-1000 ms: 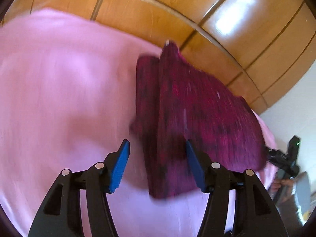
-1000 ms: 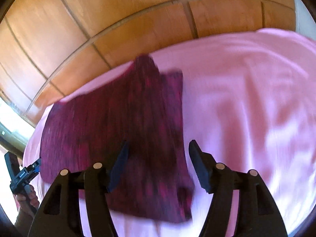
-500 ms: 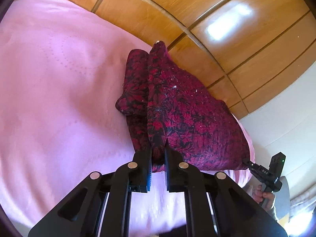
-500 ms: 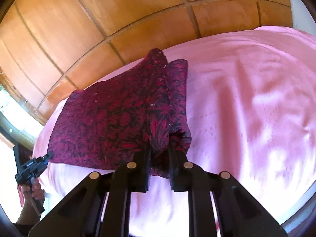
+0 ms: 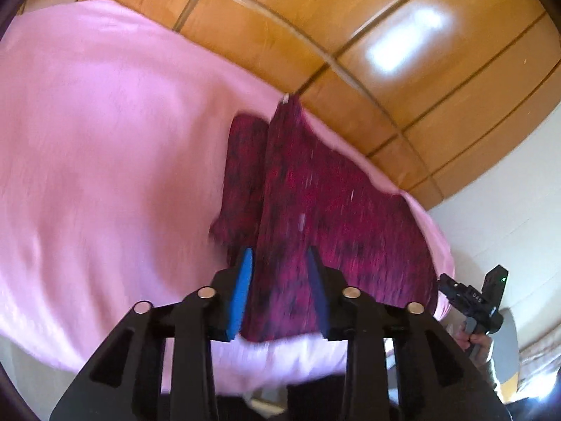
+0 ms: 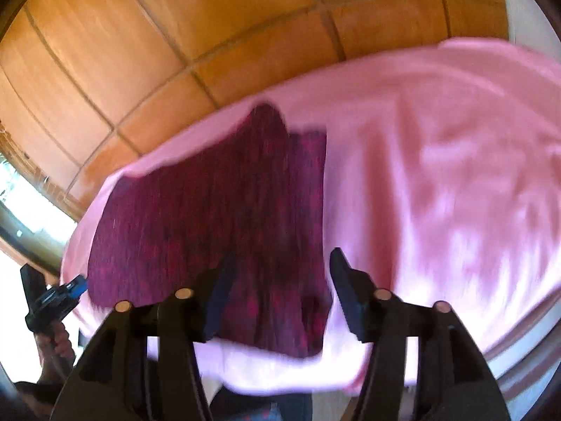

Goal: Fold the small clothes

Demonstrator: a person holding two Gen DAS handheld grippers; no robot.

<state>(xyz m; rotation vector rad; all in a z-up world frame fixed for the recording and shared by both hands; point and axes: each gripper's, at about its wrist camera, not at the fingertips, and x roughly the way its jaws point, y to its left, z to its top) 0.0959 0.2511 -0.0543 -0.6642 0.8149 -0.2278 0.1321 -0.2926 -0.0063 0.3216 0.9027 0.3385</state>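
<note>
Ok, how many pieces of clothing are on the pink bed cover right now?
1: a dark red patterned garment, partly folded, lying on the pink bed cover near the wooden wall side. Anything tucked beneath it would be hidden.

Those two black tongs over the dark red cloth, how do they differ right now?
The left tongs stand open narrowly and show a blue pad; the right tongs gape wider, their pads looking dark. The dark red patterned garment fills the left gap, but covers only part of the right gap. Both are open, gripping nothing, above the pink bedsheet.

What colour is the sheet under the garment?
Plain pink sheet; the garment on it is dark magenta with black. Shows best in the left wrist view.
</note>
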